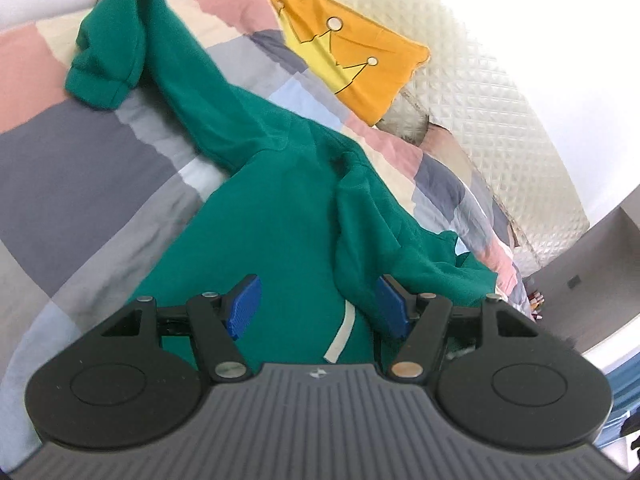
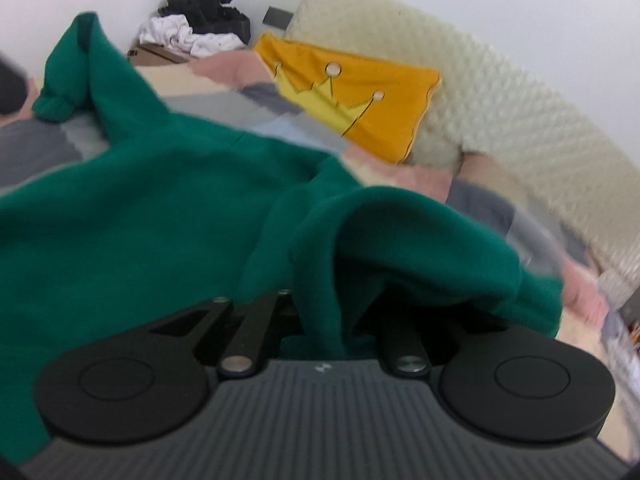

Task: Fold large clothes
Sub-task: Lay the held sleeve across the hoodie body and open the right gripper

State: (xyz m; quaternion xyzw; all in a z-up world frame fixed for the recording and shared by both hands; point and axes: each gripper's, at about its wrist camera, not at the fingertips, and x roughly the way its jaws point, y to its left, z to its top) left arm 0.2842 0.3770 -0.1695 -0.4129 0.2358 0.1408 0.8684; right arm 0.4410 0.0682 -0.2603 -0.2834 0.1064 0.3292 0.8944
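- We see the green sweatshirt (image 1: pixel 280 208) spread on the patchwork bedspread (image 1: pixel 80 168), its long axis running from the bottom centre of the left wrist frame to the sleeve cuff (image 1: pixel 102 80) at upper left.
- Our left gripper (image 1: pixel 316 308) hangs over the body with its blue pads wide apart, holding nothing.
- Our right gripper (image 2: pixel 320 320) is clamped on a fold of the green sweatshirt (image 2: pixel 168 200); its pads are buried in cloth and the frame is blurred, so the grip looks firm, probably.
- The free sleeve lies up-left, nearer our left gripper.
- The orange pillow (image 1: pixel 352 52) sits upper right, apart from the cloth.
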